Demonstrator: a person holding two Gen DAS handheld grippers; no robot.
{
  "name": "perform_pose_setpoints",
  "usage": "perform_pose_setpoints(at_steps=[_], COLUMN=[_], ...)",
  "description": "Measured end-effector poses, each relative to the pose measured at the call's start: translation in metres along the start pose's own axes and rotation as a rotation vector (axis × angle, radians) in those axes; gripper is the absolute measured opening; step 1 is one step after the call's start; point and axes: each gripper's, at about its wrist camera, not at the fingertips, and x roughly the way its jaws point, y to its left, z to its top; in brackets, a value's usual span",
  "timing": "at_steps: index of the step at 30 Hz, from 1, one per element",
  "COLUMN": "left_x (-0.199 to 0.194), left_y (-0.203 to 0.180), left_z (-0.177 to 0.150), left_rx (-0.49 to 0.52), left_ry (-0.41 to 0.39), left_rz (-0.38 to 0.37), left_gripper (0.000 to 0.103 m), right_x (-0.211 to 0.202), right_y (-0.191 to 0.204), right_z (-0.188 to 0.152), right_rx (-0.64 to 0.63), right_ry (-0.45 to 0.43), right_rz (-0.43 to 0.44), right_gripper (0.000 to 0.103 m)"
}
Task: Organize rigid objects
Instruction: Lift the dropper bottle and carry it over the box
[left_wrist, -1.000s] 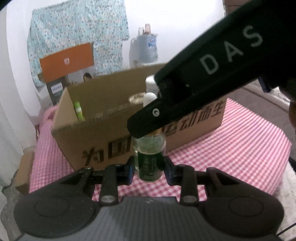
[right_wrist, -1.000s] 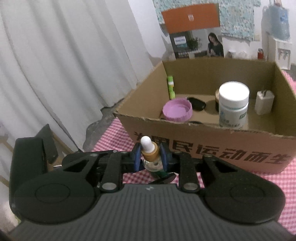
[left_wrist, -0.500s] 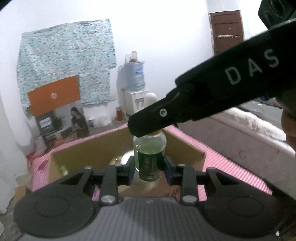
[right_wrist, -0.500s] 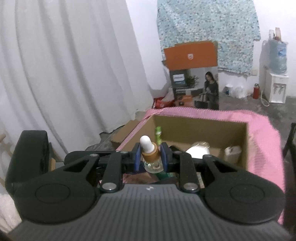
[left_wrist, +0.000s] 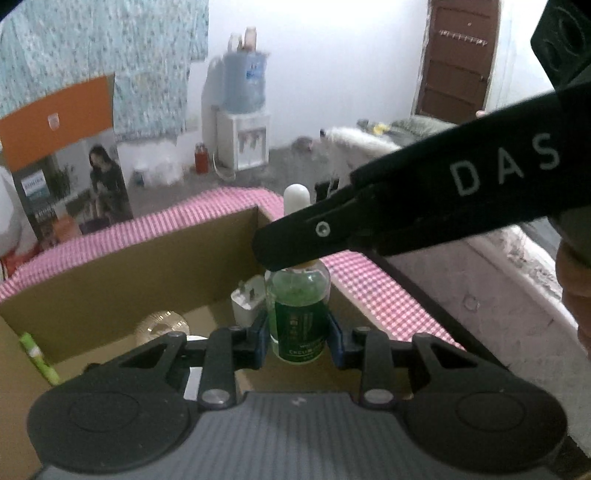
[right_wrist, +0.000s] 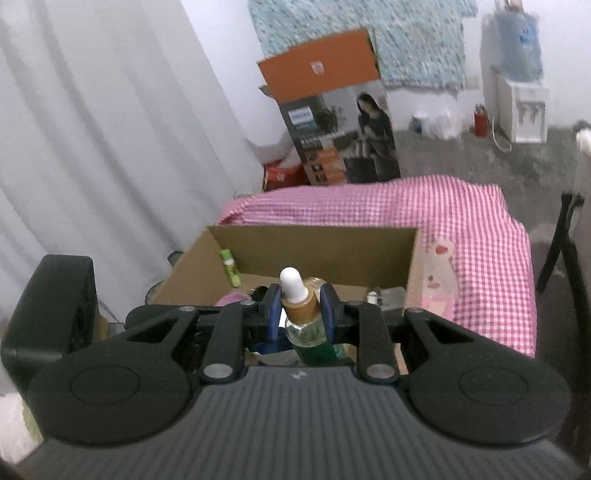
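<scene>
While both grippers clamp one dropper bottle (left_wrist: 298, 314), left gripper (left_wrist: 298, 341) on the glass body, right gripper (right_wrist: 300, 308) on its collar, it hangs above the cardboard box (right_wrist: 317, 251), inside the rim, near a white charger (left_wrist: 248, 301) and the right wall.

Box (left_wrist: 122, 280) open at top; entry from above is free. Far wall and right wall stand tall around the floor. Floor crowded: white charger (left_wrist: 248, 303) in far right corner, gold lid (left_wrist: 162, 325) mid-floor, green tube (right_wrist: 230, 266) leaning in the far left corner. Bare cardboard shows between lid and charger.

Right gripper (right_wrist: 298, 308) crosses over the bottle (left_wrist: 298, 314) from the right, barring that side above the box. Checked cloth (right_wrist: 480, 236) right of the box lies bare. A dark chair frame (right_wrist: 561, 240) stands past the table edge.
</scene>
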Motion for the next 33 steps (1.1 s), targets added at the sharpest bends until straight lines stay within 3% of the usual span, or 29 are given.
perform_pose_setpoints(at_steps=[7,23,33], left_x=[0.026,0.034,0.029], left_y=[0.006,0.006,0.002], left_z=[-0.002,0.001,0.002], left_rx=[-0.041,0.013,0.027], left_ry=[0.077,0.082,0.066], left_rz=[-0.015,0.013,0.033], left_gripper=[0.036,0.066,0.076], right_x=[0.04,0.09,0.101], right_y=[-0.026,-0.042,-0.032], right_z=[-0.003,-0.013,-0.012], right_rx=[0.033,0.052,0.012], right_ry=[0.055,0.162,0.204], right_rz=[0.006,0.017,-0.003], right_gripper=[0.021,0.021,0.024])
